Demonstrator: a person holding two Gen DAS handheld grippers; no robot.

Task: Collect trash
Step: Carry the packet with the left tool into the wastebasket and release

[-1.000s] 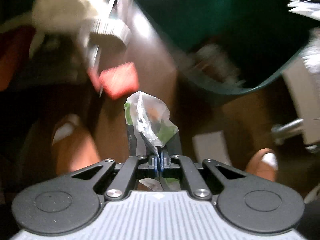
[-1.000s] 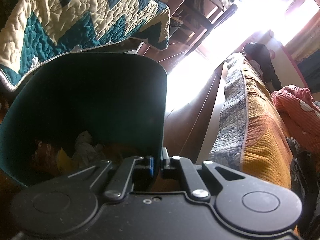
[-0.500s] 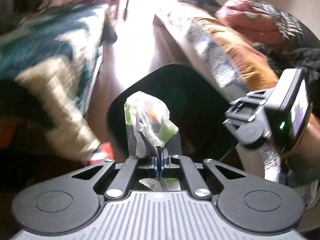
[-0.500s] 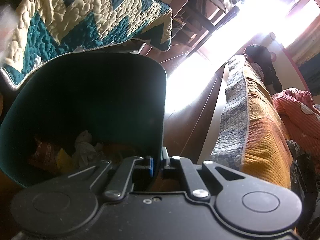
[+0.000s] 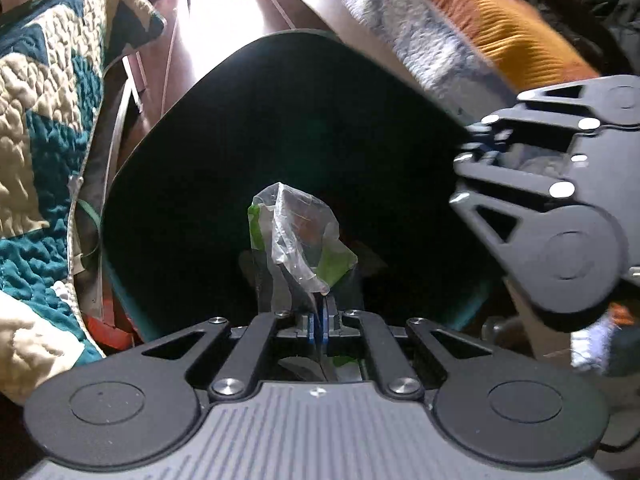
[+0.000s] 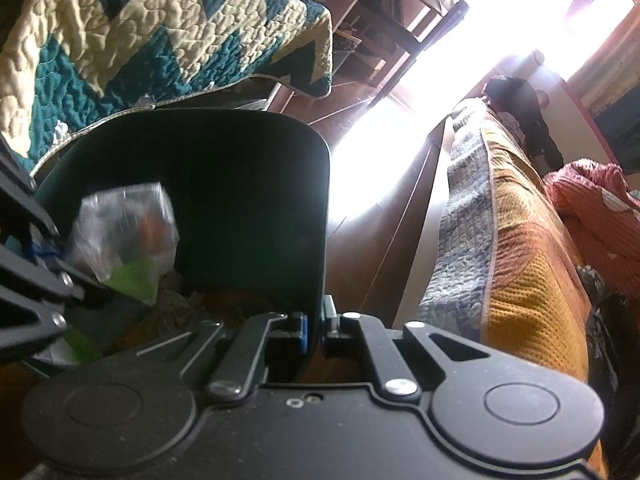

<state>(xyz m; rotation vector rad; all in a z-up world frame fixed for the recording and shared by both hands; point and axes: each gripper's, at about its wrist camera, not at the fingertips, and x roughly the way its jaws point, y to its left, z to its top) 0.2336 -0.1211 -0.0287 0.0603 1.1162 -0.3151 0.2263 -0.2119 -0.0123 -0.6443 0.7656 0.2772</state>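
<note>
Premises: a domestic bedroom or living quarters. Evidence follows. A quilted bedspread (image 6: 152,36) in teal and cream zigzag hangs over a bed edge at the upper left of the right wrist view. A second bed or couch, covered with an orange and grey quilted blanket (image 6: 520,264), runs along the right side, with a rumpled red blanket (image 6: 596,208) at the far right. The floor (image 6: 380,248) between them is brown, glossy and washed out by strong daylight from a window (image 6: 560,12) at the upper right. Wooden furniture (image 6: 384,4) stands at the top centre.
</note>
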